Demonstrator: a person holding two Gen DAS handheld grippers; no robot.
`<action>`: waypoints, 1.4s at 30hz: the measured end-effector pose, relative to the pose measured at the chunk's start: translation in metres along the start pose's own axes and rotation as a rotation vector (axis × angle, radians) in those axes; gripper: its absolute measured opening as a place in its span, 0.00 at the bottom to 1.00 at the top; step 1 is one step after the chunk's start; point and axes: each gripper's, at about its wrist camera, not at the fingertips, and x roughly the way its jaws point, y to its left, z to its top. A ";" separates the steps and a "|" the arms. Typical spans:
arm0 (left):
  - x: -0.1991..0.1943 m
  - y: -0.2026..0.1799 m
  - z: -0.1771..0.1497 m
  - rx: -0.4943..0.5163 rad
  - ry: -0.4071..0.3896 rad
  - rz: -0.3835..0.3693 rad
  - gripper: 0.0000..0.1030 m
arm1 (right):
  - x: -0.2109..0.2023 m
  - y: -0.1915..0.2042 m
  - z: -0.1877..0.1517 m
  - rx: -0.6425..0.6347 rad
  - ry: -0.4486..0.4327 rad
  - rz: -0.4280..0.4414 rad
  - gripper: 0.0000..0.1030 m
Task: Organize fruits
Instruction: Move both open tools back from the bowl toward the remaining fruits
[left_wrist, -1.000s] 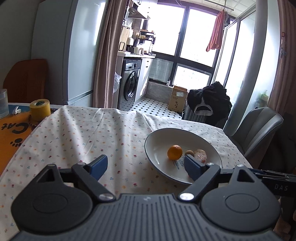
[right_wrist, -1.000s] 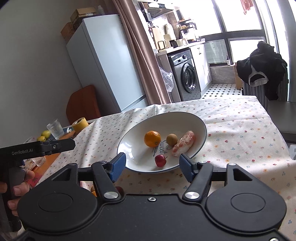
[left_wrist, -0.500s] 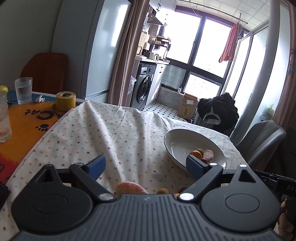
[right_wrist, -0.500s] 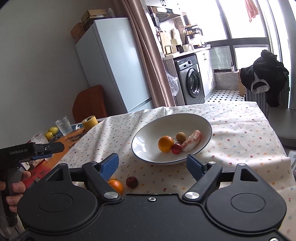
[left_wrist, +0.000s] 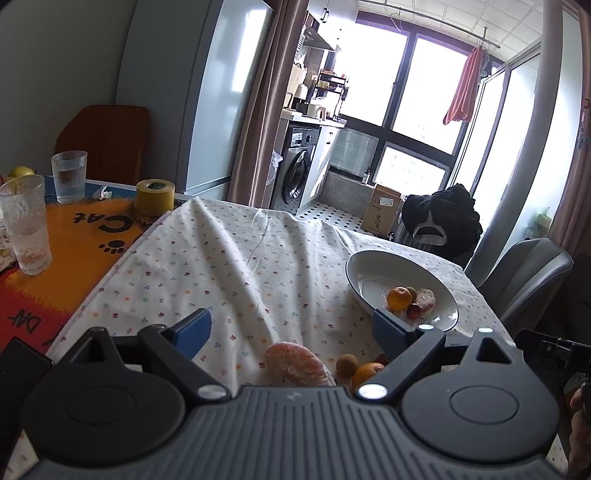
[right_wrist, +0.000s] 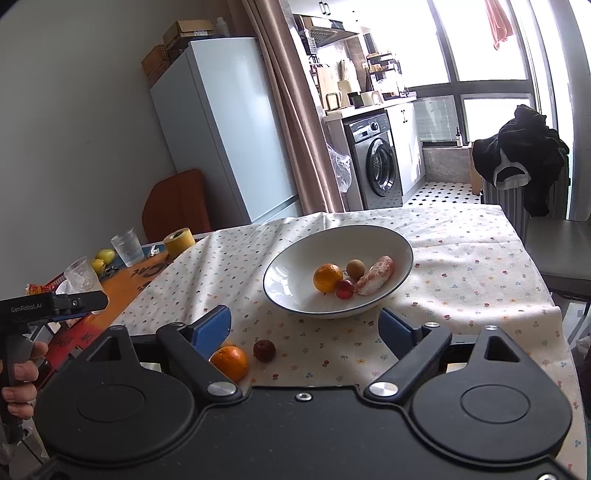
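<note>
Now, from the left wrist, the left gripper (left_wrist: 291, 332) hangs over the floral tablecloth (left_wrist: 229, 266) with jaws spread wide and nothing held. Just beneath its fingers lie a peeled pomelo piece (left_wrist: 297, 365), a small brown fruit (left_wrist: 346, 364) and an orange (left_wrist: 367, 372); the white bowl (left_wrist: 369, 266) sits ahead to its right. Over to the right wrist: the right gripper (right_wrist: 306, 326) gapes fully, empty too. A loose orange (right_wrist: 229, 362) hugs its left finger, a red fruit (right_wrist: 264, 350) just beside, the bowl (right_wrist: 295, 266) dead ahead holding four fruits.
</note>
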 end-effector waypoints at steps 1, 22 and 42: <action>-0.001 0.001 -0.001 0.005 0.003 0.005 0.90 | -0.001 0.001 -0.001 -0.004 0.003 0.004 0.85; -0.013 0.004 -0.039 0.032 0.090 0.058 0.90 | 0.008 0.033 -0.029 -0.028 0.131 0.059 0.88; 0.004 -0.004 -0.066 -0.046 0.137 0.092 0.90 | 0.030 0.051 -0.049 0.005 0.220 0.075 0.91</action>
